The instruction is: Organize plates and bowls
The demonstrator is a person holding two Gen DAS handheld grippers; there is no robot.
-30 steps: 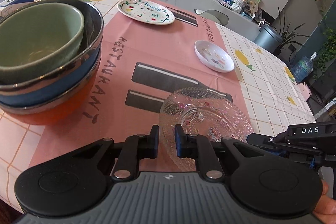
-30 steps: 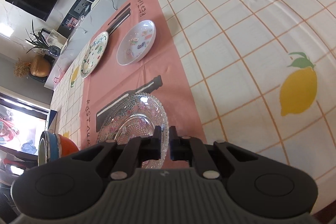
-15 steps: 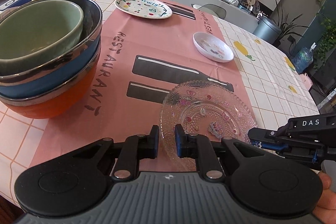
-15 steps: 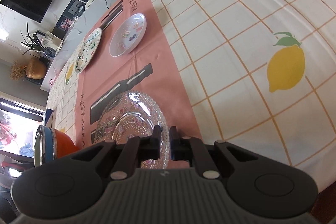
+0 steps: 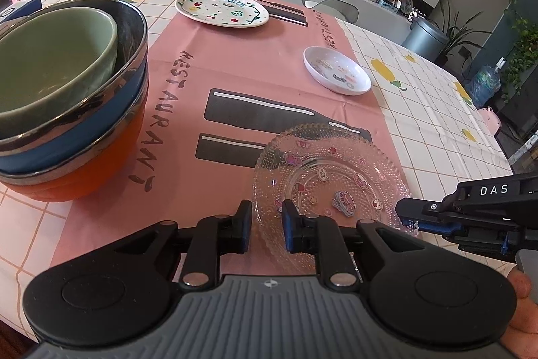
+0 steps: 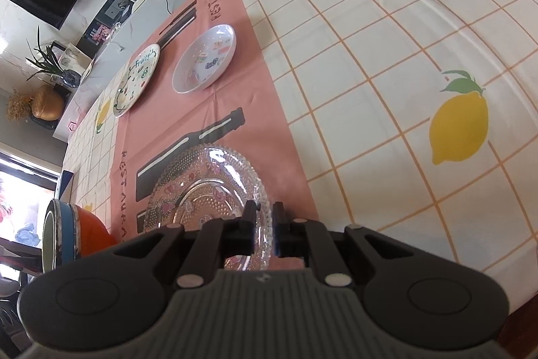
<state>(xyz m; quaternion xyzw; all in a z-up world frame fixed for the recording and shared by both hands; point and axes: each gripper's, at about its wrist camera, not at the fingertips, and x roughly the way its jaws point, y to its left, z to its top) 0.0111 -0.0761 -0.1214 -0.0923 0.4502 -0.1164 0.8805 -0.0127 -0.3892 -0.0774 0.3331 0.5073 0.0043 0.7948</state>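
A clear beaded glass plate (image 5: 331,180) with stickers rests on the pink mat near the table's front edge. My right gripper (image 6: 265,229) is shut on its rim; it also shows in the left wrist view (image 5: 408,217), at the plate's right edge. My left gripper (image 5: 266,226) hovers at the plate's near-left rim, its jaws slightly apart and holding nothing. A stack of bowls (image 5: 64,96), green inside blue inside orange, stands at the left. A painted "Fruity" plate (image 5: 222,9) and a small white dish (image 5: 336,74) lie farther back.
The pink mat (image 5: 235,79) lies over a lemon-print tablecloth (image 6: 403,56). The table's front edge is close below both grippers. A grey counter with cables, a bin (image 5: 425,39) and plants stand beyond the table.
Both grippers have drawn back a little toward the front edge. The glass plate has come along with the right gripper. The bowls and far plates have not moved.
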